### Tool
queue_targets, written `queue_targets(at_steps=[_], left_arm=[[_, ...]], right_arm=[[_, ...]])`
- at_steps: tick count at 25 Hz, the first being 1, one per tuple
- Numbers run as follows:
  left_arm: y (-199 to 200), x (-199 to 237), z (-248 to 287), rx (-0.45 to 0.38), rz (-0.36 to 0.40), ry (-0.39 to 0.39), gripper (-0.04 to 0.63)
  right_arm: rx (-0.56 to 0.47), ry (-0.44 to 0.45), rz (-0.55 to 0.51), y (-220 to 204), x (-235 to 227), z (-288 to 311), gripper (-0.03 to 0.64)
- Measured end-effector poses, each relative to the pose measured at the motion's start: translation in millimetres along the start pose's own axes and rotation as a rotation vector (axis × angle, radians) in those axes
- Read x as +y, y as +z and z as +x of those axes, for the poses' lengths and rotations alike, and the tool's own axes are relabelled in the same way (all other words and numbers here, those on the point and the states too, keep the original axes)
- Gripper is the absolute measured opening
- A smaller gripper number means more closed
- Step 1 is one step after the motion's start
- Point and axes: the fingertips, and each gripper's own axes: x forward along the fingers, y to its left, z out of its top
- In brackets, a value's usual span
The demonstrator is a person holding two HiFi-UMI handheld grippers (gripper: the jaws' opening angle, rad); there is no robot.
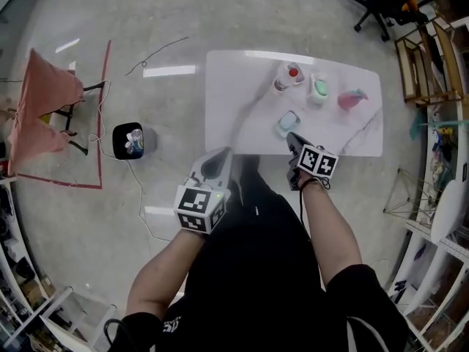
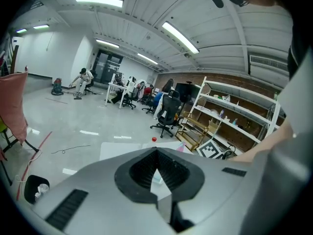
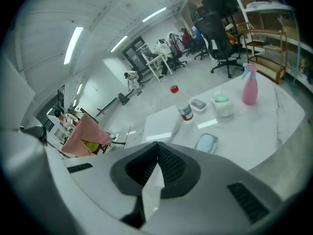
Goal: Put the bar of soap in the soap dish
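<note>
A pale teal bar of soap [image 1: 287,122] lies in a clear soap dish [image 1: 279,127] near the front edge of the white table [image 1: 234,101]. The right gripper view shows the same soap [image 3: 207,141] in its dish [image 3: 200,146], below and ahead of the jaws. My right gripper [image 1: 292,136] hangs over the table's front edge just beside the dish, shut and empty [image 3: 157,144]. My left gripper [image 1: 222,155] is off the table's front edge, to the left; its jaws meet at the tips with nothing between them [image 2: 157,151].
At the back of the table stand a red-capped bottle [image 1: 293,73], a white green-topped container [image 1: 319,88] and a pink spray bottle [image 1: 352,99]. A second small dish [image 3: 198,105] sits by the bottle. On the floor to the left are a black bucket [image 1: 128,141] and a pink cloth on a stand [image 1: 44,108].
</note>
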Motion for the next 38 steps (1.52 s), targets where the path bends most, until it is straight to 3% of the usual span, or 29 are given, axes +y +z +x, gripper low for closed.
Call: queue_targets(at_steps=[3,5,9,12,16,23,28,33,38], left_arm=[[-3.0,-13.3,-21.2,-0.021,0.023,-0.023,0.008],[-3.3,-15.7,-34.1,-0.039,0.015,-0.027,0.008],[-3.3,-13.7,-60.6,-0.100,-0.086,0.005,0.008],[-8.4,-15.6,-78.2,-0.130,-0.124,0.035,0.008],[-15.4,-38.3,-92.5,-0.148,-0.107,0.060,0.008],[-3.6,-175.9,-104.6,-0.297,0.035,0.133,0.008],[-14.5,-274.7,-118.2,-0.390,-0.028,0.241,0.008],[-12.3,-368.7,-132.0,-0.395,0.103,0.237,0.008],[0.0,-434.1,-148.0,-0.427,0.236,0.218,0.008]], right_arm=[[-0.053,0.021,-0.045,-0.2,26.4,-38.7,0.017],[-0.086,-0.014,-0.099,1.4,38.2,-66.1,0.017],[-0.108,-0.065,-0.183,-6.3,50.9,-117.7,0.017],[-0.119,-0.028,-0.203,-17.2,63.8,-154.0,0.017],[-0.154,0.055,-0.257,-20.8,74.9,-204.2,0.017],[-0.266,0.208,-0.378,-8.0,33.0,-325.3,0.017],[-0.268,0.255,-0.561,-23.2,-12.8,-418.3,0.017],[-0.348,0.300,-0.547,-23.3,-39.8,-483.8,0.016],[-0.447,0.355,-0.588,-13.7,-28.4,-538.9,0.017]])
